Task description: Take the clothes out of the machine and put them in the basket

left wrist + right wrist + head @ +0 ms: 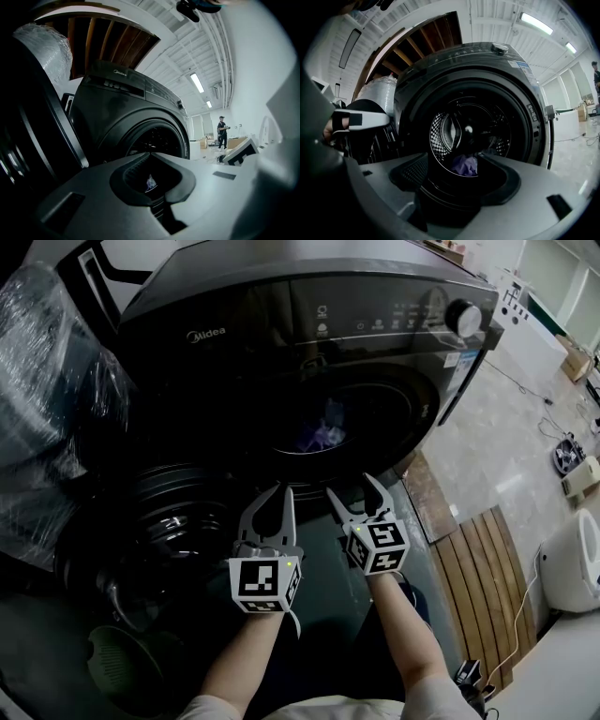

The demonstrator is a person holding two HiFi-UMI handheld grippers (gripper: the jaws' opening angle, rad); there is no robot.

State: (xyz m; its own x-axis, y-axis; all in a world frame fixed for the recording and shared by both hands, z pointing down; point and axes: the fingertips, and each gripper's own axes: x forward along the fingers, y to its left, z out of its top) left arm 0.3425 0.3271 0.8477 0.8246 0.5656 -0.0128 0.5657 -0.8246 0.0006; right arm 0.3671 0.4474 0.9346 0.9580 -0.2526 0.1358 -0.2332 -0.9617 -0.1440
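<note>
At far left a plastic-wrapped bundle (52,381) stands against the washer (281,324). The washer's door (159,521) hangs swung open to the left, its round glass facing up. Below the door, at the bottom-left corner of the head view, part of a green basket (120,662) shows, and nothing can be seen in it.

The left gripper (282,489) hangs level in front of the open drum, over the door's inner edge. Its jaws are drawn narrow, tips together, with nothing gripped. The clothes (320,435) are a purple bunch lying low inside the drum, ahead of both grippers and touched by neither.

The right gripper (352,486) sits just beside the left one, aimed straight at the drum mouth. Its jaws stand wide apart and empty, and its own view frames the clothes in the gap between them.

To the right of the washer a wooden pallet (483,559) lies on the pale floor. A white appliance (574,563) sits at the far edge.
</note>
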